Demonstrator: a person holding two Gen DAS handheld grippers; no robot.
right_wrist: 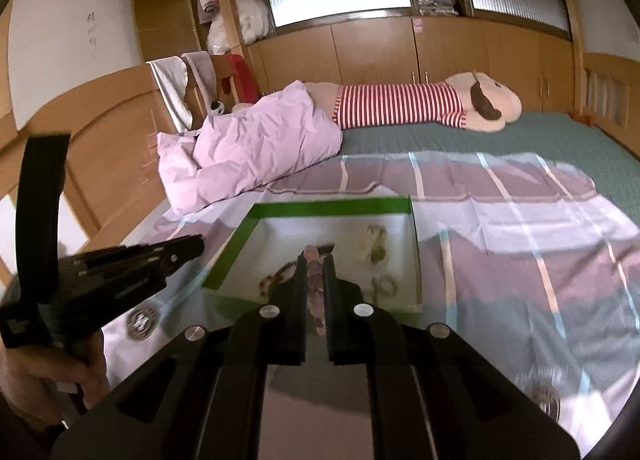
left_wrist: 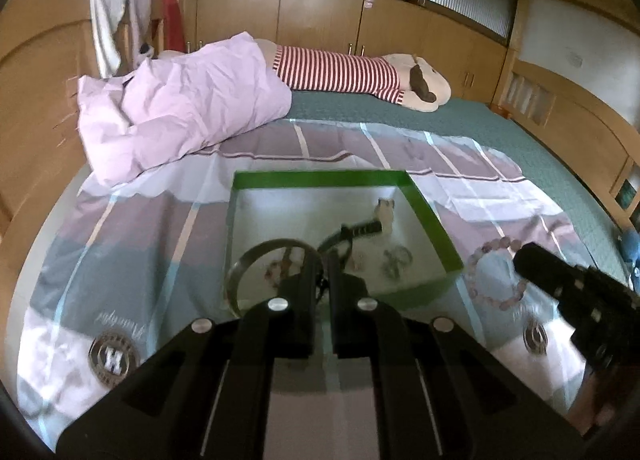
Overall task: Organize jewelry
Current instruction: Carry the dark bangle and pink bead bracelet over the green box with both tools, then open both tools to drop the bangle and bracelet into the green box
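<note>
Wooden cabinets [left_wrist: 320, 16] back a bed [left_wrist: 500, 132] where the green box [left_wrist: 432, 216] lies, left hand-held gripper [left_wrist: 323, 260] pinching a dark bracelet [left_wrist: 340, 238], right hand-held gripper [right_wrist: 316, 260] pinching a beaded bracelet [right_wrist: 315, 280] above it.

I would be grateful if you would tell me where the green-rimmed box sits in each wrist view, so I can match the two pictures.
Left wrist view: the green-rimmed box lies at centre, just beyond the left gripper.
Right wrist view: the box lies at centre, slightly left, just beyond the right gripper.
Shared landmark: the striped plush toy lying along the far side of the bed.
</note>
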